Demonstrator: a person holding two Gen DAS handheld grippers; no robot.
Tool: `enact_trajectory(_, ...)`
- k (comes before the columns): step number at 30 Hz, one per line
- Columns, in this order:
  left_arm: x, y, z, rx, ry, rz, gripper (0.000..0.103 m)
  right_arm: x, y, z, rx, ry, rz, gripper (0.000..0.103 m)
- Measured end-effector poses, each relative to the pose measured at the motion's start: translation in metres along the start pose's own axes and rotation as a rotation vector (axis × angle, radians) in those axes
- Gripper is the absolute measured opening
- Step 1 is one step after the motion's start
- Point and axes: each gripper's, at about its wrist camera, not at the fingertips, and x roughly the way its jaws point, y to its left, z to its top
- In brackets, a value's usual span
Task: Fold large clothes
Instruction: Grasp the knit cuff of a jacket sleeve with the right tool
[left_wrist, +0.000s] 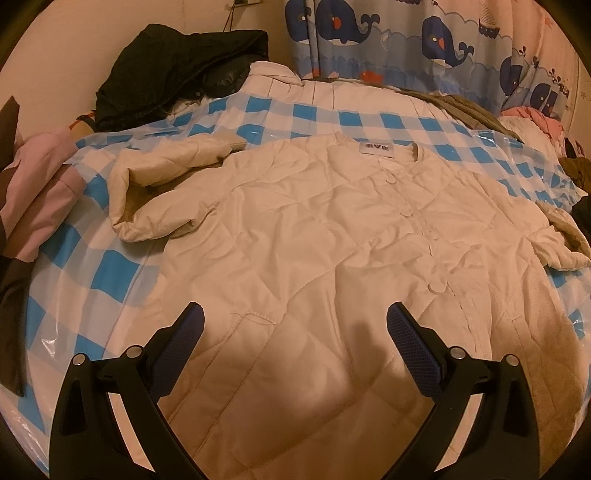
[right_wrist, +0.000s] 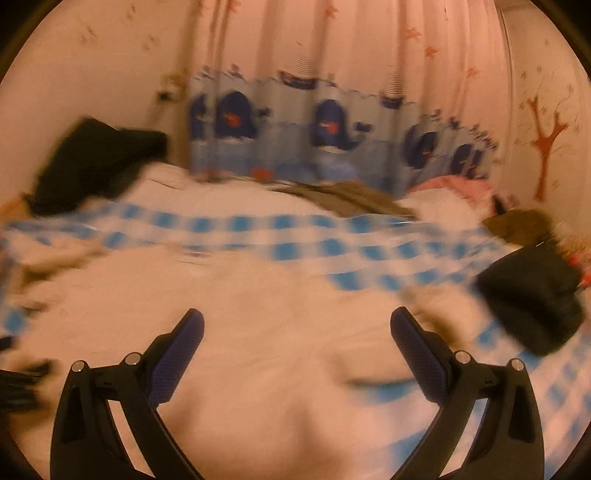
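A cream quilted jacket (left_wrist: 314, 240) lies spread front-up on the blue-and-white checked plastic sheet (left_wrist: 122, 266), buttoned, collar label at the far end. Its left sleeve (left_wrist: 155, 199) is bent and bunched beside the body; the right sleeve (left_wrist: 554, 243) is crumpled at the right edge. My left gripper (left_wrist: 295, 317) hovers open over the jacket's lower hem with nothing between its fingers. The right wrist view is motion-blurred: the jacket (right_wrist: 258, 314) fills the lower part, and my right gripper (right_wrist: 297, 325) stands open above its right side, empty.
A black garment (left_wrist: 184, 74) is heaped at the back left, pink clothes (left_wrist: 33, 199) at the left edge. A whale-print curtain (left_wrist: 424, 48) hangs behind the bed. Another dark garment (right_wrist: 532, 299) lies on the sheet at the right, with grey and pink clothes (right_wrist: 454, 184) beyond.
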Motion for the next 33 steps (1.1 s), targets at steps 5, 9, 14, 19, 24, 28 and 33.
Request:
enact_trajectory(5, 0.0, -0.006, 0.0, 0.032, 0.0, 0.013, 0.095, 0.088, -0.077, 0.027, -0.168, 0.163, -0.21, 0.097)
enact_trajectory(9, 0.003, -0.011, 0.001, 0.052, 0.008, 0.025, 0.095, 0.162, -0.126, 0.029, -0.21, 0.355, -0.248, 0.097)
enact_trajectory(14, 0.008, -0.011, 0.001, 0.046, 0.028, 0.016, 0.095, 0.22, -0.154, 0.011, -0.266, 0.485, -0.349, 0.097)
enact_trajectory(19, 0.01, -0.013, 0.0, 0.054, 0.035, 0.017, 0.095, 0.258, -0.173, -0.013, -0.291, 0.603, -0.373, 0.087)
enact_trajectory(24, 0.013, -0.017, -0.001, 0.069, 0.041, 0.026, 0.095, 0.262, -0.216, -0.019, -0.076, 0.643, -0.247, 0.027)
enact_trajectory(28, 0.014, -0.017, -0.001, 0.068, 0.041, 0.033, 0.095, 0.231, -0.254, -0.009, 0.136, 0.522, -0.169, 0.018)
enact_trajectory(33, 0.012, -0.018, 0.0, 0.062, 0.027, 0.043, 0.095, 0.162, -0.33, 0.02, 0.447, 0.264, -0.058, 0.016)
